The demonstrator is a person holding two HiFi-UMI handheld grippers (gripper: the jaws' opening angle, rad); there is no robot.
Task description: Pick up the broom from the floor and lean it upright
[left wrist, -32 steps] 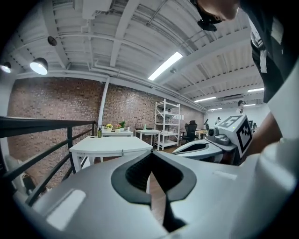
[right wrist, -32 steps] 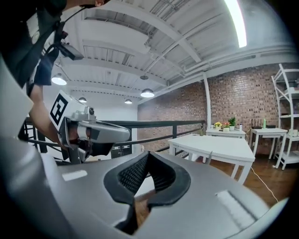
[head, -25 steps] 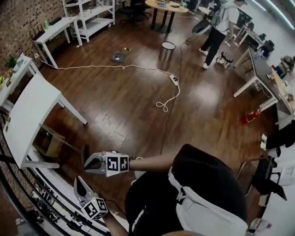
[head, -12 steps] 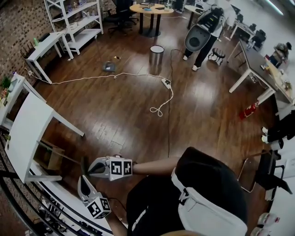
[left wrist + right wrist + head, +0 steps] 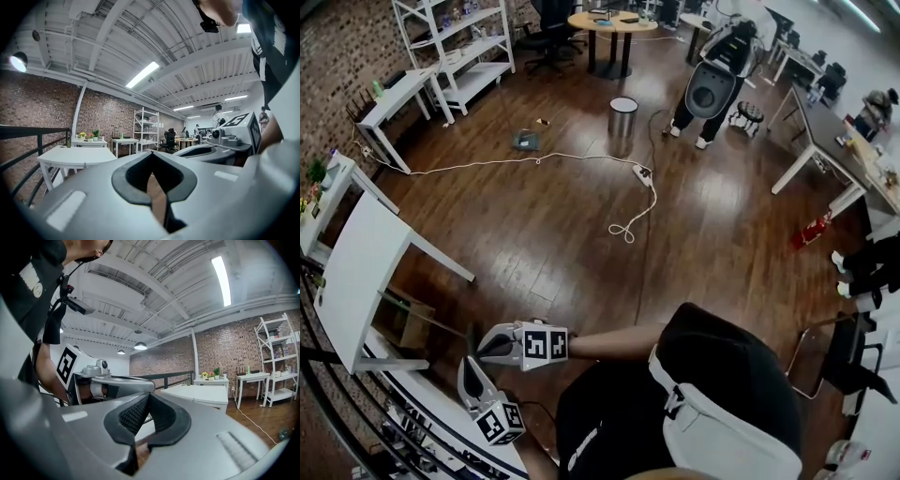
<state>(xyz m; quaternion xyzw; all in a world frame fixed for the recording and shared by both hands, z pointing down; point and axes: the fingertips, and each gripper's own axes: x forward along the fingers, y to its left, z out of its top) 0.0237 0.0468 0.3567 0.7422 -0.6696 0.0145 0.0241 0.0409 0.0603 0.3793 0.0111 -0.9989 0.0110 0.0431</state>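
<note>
From here, the dark wooden floor point(image 5: 553, 248) carries a white extension lead point(image 5: 643, 174), a small grey object point(image 5: 525, 141) and a round bin point(image 5: 622, 114).

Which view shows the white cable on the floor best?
The head view: the white cable runs across the floor to its power strip and a loop. The right gripper view shows only a short piece low at right; the left gripper view shows none.

My left gripper point(image 5: 467, 367) and right gripper point(image 5: 484, 345), lower left of the frame, are pale grey shells with black pads point(image 5: 129, 416). Each bears a black-and-white marker cube point(image 5: 542, 345). I wear a black short-sleeved top point(image 5: 722, 361) under a whitish harness point(image 5: 712, 433).
</note>
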